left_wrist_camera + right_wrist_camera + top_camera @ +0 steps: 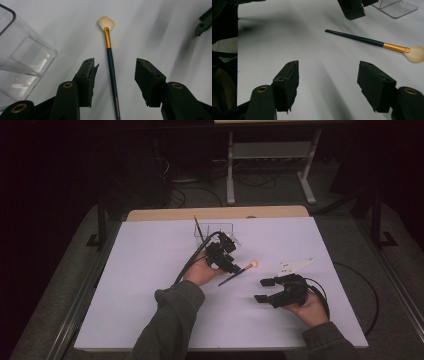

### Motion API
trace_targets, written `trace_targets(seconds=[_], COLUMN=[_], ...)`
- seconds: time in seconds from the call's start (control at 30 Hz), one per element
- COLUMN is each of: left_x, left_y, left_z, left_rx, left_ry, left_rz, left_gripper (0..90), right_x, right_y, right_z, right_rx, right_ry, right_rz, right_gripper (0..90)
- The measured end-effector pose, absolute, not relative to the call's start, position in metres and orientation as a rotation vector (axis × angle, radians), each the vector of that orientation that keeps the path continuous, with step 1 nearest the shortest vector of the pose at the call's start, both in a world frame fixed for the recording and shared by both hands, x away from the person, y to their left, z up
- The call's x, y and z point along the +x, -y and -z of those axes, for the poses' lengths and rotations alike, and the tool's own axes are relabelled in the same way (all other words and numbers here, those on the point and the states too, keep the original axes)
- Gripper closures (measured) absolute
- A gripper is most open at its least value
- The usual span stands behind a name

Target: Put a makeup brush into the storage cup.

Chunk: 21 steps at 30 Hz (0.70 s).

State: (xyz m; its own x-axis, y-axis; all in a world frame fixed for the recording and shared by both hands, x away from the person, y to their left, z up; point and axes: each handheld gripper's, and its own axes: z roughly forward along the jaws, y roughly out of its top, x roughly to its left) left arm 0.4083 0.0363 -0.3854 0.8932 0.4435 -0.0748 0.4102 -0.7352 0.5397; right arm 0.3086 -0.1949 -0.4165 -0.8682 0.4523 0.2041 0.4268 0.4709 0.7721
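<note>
My left gripper straddles the fan brush half-open (holding nothing), and closing off-centre could roll its thin handle away.

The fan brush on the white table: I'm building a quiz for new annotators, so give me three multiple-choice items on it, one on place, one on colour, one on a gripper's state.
1. Where does the fan brush lie in the left gripper view?
A. inside the clear container
B. on the table between the left gripper's jaws
C. clamped in the right gripper

2. What colour is the brush's ferrule?
A. gold
B. red
C. silver

3. How does the right gripper stand?
A. shut on the brush
B. shut on nothing
C. open, nothing between its jaws

Answers: 1 B, the handle runs up between the left gripper jaws, beside the clear container; 2 A, a gold band under pale bristles; 3 C, bare table between its pads.
</note>
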Motion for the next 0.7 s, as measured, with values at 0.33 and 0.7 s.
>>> trace_targets(seconds=[0.33, 0.7], left_x=[0.416, 0.421], left_y=[-0.027, -0.017], left_z=[0.401, 0.410], left_rx=[2.527, 2.576], left_ry=[-0.659, -0.665], left_rz=[-0.052, -0.011], left_gripper=[54.2, 61.3], right_x=[0.309, 0.309], right_y=[0.196, 0.196], right_z=[0.416, 0.417], right_rx=[0.805, 0.800], right_ry=[-2.668, -2.673], right_rz=[-1.381, -1.368], right_gripper=[31.4, 32.1])
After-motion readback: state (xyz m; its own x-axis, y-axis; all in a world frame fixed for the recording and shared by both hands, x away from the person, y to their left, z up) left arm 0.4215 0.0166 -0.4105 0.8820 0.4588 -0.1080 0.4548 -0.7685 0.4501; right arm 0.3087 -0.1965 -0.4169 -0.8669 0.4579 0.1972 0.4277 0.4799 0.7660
